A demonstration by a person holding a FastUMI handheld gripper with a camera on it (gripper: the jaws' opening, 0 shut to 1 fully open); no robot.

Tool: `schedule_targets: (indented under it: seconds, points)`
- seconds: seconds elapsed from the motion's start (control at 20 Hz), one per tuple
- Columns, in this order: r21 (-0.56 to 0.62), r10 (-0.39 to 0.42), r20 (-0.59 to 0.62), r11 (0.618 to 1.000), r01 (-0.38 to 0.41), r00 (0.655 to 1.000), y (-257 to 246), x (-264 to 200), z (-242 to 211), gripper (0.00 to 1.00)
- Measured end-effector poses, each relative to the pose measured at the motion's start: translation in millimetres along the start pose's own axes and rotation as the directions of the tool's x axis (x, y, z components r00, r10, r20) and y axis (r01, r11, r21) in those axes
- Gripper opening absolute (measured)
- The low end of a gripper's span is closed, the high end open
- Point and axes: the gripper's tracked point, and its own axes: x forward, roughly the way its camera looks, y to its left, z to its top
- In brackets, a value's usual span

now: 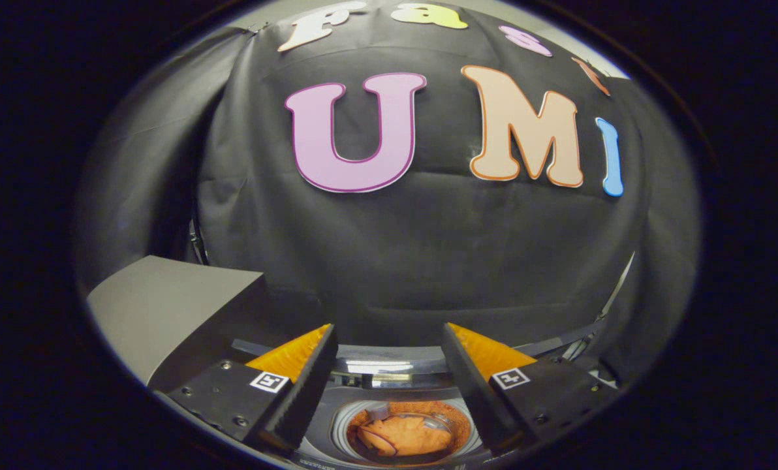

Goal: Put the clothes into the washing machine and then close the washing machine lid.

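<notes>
**Clothes in the drum, fingers spread above**

The gripper (389,365) hangs with its two fingers apart, grasping nothing. Between and below them, at six o'clock, sits one washing machine (363,427) with its round opening facing up. One orange cloth (405,436) lies crumpled inside, its long axis running nine to three o'clock. One grey box (167,307) stands at nine o'clock.
</notes>
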Motion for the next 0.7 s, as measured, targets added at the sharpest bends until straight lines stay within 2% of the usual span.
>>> schedule_targets:
  seconds: [0.25, 0.45, 0.7]
  points:
    - [-0.015, -0.014, -0.06, 1.0, 0.013, 0.998, -2.5, -15.3, -38.0, 0.98]
    - [-0.032, 0.002, -0.089, 0.999, -0.005, 0.996, 1.9, -21.7, -63.9, 0.98]
    - [0.001, 0.015, -0.07, 1.0, -0.015, 0.997, 1.2, -27.3, -65.4, 0.98]
